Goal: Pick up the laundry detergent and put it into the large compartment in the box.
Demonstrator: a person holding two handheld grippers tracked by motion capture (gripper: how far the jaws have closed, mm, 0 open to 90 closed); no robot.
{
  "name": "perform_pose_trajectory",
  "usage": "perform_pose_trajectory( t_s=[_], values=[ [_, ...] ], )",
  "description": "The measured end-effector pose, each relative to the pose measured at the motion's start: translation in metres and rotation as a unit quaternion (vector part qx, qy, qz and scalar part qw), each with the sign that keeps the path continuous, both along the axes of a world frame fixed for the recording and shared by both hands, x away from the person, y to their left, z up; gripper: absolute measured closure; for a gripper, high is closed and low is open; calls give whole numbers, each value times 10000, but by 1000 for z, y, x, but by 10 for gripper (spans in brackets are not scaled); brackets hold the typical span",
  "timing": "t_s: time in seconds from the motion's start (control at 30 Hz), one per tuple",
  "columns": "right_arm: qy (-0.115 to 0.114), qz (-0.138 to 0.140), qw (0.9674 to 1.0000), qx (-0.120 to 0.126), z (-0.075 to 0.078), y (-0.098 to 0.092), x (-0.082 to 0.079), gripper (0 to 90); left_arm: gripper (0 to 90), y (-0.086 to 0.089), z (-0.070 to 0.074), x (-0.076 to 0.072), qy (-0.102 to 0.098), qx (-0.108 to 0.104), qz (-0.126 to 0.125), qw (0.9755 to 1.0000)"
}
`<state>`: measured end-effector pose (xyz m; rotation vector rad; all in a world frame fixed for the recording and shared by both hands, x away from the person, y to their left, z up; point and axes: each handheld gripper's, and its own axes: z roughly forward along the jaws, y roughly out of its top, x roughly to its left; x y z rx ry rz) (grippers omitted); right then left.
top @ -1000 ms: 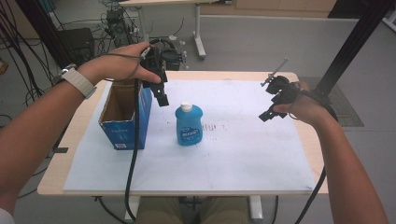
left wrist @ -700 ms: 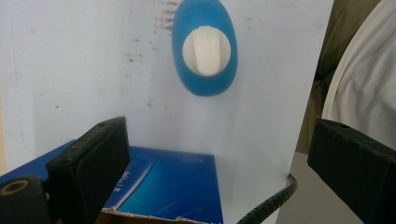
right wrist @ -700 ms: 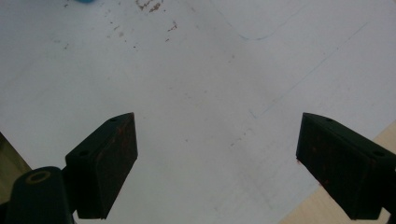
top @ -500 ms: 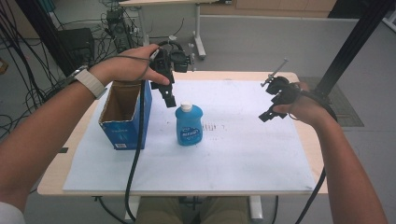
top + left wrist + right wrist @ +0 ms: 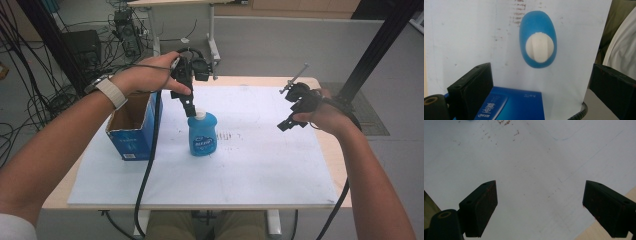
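Observation:
A blue bottle (image 5: 202, 135) with a white cap (image 5: 200, 114) stands upright on the white sheet (image 5: 240, 165) near the table's middle. My left gripper (image 5: 189, 104) hangs just above and behind its cap, pointing down, jaws open and empty. From above, in the left gripper view, the bottle (image 5: 539, 63) and its round cap (image 5: 539, 47) lie ahead of the open jaws, with my left gripper (image 5: 541, 85) over the sheet. My right gripper (image 5: 290, 117) hovers over the sheet's right side, open. In the right gripper view my right gripper (image 5: 540, 206) has bare sheet between its jaws.
An open blue cardboard box (image 5: 131, 131) stands at the sheet's left edge, left of the bottle; its top edge (image 5: 509, 107) lies between the left jaws' bases. Wooden table edge (image 5: 330, 150) borders the sheet on the right. Cables trail off the front.
My left gripper moved right and slightly nearer, from over the box's far corner to just above the bottle's cap. The right gripper stayed put.

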<state>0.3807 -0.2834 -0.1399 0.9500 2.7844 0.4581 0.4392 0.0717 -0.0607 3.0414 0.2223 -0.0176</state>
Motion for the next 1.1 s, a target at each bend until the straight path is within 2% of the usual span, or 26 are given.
perform_pose_trajectory(
  t_s=[0.13,0.43,0.77,1.1],
  values=[
    [-3,-5,10000,25,-2,-2,-1,127,55,-4,-4,-2,-34,-31,-54,10000],
    [-11,3,10000,38,-3,-4,-2,127,58,-20,-19,1,38,93,-115,9999],
    [-14,-23,10000,73,-5,-8,-3,127,60,-25,-26,2,-14,165,-41,9999],
    [-9,-6,10000,90,-6,-7,-3,127,62,-26,-34,4,8,116,-3,9999]
  ],
)
